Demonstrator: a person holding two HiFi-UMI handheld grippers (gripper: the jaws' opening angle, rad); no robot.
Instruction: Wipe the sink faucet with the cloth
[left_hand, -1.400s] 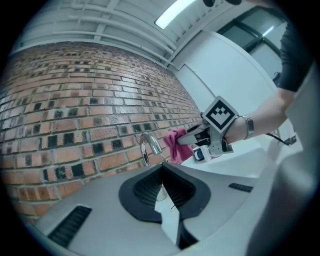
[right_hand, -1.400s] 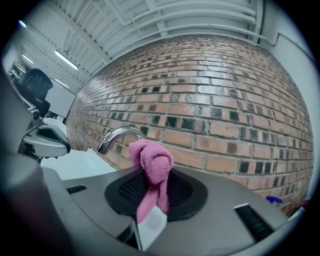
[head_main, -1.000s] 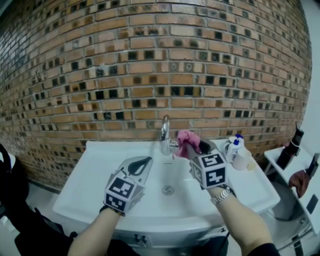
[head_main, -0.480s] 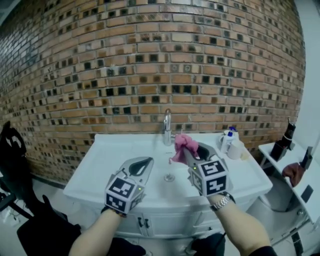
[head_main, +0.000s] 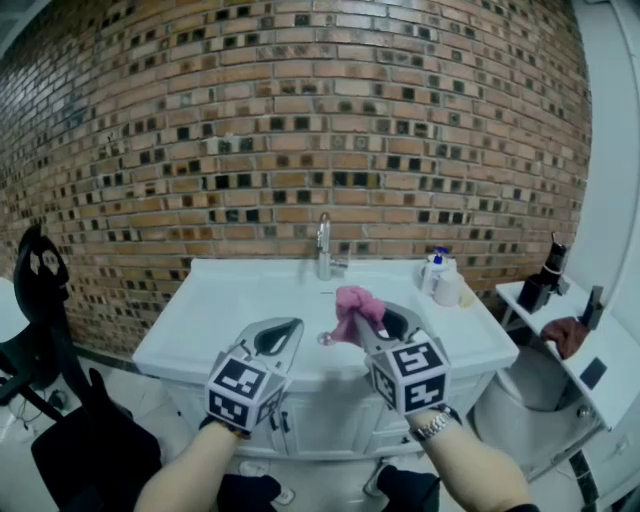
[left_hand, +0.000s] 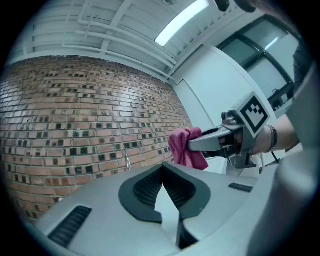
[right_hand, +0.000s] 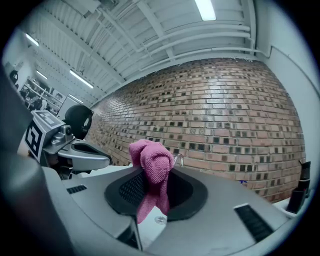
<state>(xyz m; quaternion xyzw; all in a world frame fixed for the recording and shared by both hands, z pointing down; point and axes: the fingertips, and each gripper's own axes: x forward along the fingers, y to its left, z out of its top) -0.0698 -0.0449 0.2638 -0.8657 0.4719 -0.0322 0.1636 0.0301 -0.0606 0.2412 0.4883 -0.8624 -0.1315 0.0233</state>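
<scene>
A chrome faucet stands at the back of a white sink against a brick wall. My right gripper is shut on a bunched pink cloth, held well in front of the faucet over the sink's front edge. In the right gripper view the pink cloth hangs between the jaws, with the faucet small behind it. My left gripper is shut with nothing in it, level with the right one and to its left. The left gripper view shows the cloth and the far faucet.
Two white bottles stand at the sink's back right. A white shelf on the right carries a dark bottle and a brown object. A black chair stands at the left. A cabinet sits under the sink.
Both grippers and the view have drawn back from the sink. The cloth, close beside the faucet a second ago, is now well away from it, and the whole cabinet shows.
</scene>
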